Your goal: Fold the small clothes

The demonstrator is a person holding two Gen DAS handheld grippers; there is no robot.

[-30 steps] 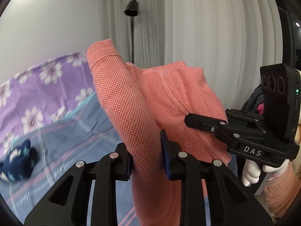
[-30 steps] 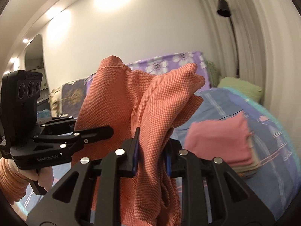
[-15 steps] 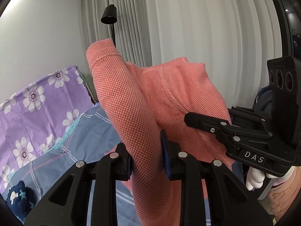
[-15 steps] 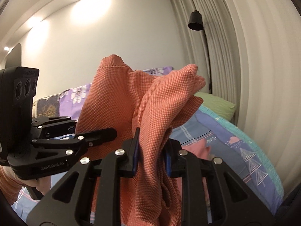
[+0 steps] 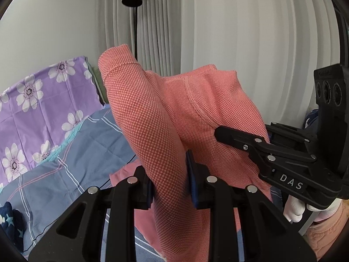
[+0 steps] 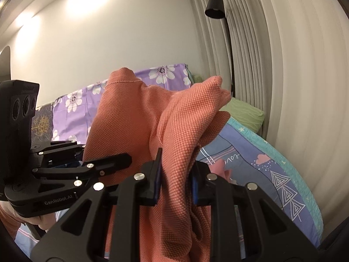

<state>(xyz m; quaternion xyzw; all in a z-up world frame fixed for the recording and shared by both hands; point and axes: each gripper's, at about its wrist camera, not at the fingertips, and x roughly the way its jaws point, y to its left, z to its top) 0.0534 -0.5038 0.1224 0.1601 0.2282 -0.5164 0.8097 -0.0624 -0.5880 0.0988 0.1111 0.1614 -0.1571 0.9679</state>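
Pale curtains hang behind a blue quilted bed; left gripper and right gripper each pinch the raised coral garment.

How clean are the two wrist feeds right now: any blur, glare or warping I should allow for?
Left wrist view: evenly lit, sharp on the coral garment in the left claw; curtain folds bow with fisheye, corners vignetted black. Right wrist view: warmer, bright ceiling-light glare on the wall, curtain at right smeared and soft, garment weave crisp in the right claw.
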